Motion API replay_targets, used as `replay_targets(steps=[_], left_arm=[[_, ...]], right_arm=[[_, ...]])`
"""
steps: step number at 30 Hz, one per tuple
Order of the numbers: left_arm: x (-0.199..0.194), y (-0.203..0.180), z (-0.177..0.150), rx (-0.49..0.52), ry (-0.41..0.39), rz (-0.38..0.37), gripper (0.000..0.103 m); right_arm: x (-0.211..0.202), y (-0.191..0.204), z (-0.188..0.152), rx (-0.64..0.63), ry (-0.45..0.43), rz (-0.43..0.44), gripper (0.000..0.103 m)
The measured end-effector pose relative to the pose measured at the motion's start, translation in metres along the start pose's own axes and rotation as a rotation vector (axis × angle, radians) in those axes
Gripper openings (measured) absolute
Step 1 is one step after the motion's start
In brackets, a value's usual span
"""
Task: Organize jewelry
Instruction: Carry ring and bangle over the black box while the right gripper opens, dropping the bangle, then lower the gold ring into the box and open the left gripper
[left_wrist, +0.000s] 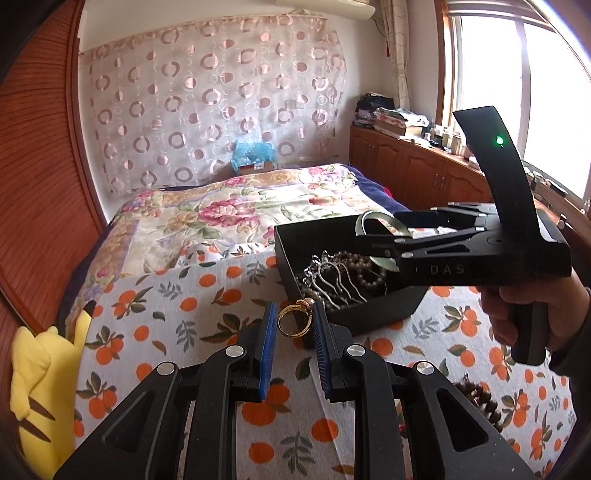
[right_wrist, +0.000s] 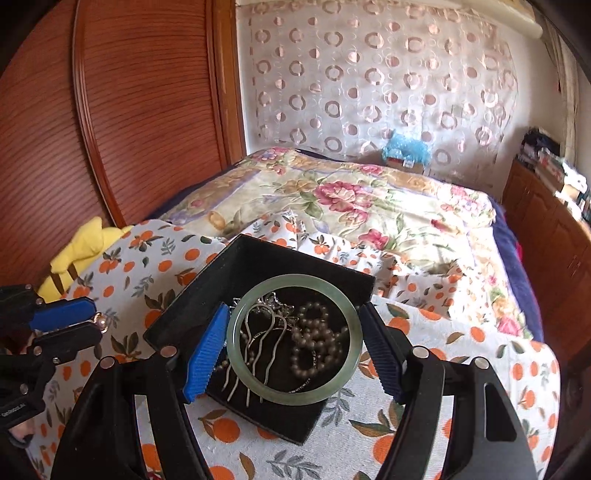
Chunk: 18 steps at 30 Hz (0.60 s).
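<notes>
My left gripper is shut on a gold ring with a pearl, held just left of the black jewelry box. In the right wrist view the left gripper shows at the left with the pearl at its tips. My right gripper is shut on a pale green jade bangle, held over the open black box. The box holds a silver hair comb, a pearl bead strand and a silver chain. The bangle and right gripper show over the box in the left view.
The box sits on an orange-print cloth on a bed with a floral quilt. A yellow plush toy lies at the left edge. Dark wooden beads lie on the cloth at right. A wooden headboard and cabinets flank the bed.
</notes>
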<state>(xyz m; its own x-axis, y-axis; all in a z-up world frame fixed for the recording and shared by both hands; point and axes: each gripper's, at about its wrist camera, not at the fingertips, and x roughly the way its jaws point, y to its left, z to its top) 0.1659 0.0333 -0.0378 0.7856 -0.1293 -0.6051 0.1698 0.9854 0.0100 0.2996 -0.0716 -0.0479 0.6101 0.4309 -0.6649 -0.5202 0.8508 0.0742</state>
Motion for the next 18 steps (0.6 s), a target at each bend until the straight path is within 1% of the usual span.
replay_targets(steps=[4, 8, 18], left_arm=[[0.005, 0.001, 0.006, 0.004, 0.000, 0.009, 0.018], [0.011, 0.001, 0.012, 0.007, 0.004, 0.014, 0.018], [0.034, -0.004, 0.033, -0.007, 0.006, -0.008, 0.018]], right_arm=[[0.005, -0.002, -0.001, 0.011, -0.003, 0.018, 0.075], [0.000, -0.008, -0.002, 0.033, -0.017, 0.036, 0.075], [-0.025, -0.027, -0.011, 0.037, -0.032, -0.025, 0.075]])
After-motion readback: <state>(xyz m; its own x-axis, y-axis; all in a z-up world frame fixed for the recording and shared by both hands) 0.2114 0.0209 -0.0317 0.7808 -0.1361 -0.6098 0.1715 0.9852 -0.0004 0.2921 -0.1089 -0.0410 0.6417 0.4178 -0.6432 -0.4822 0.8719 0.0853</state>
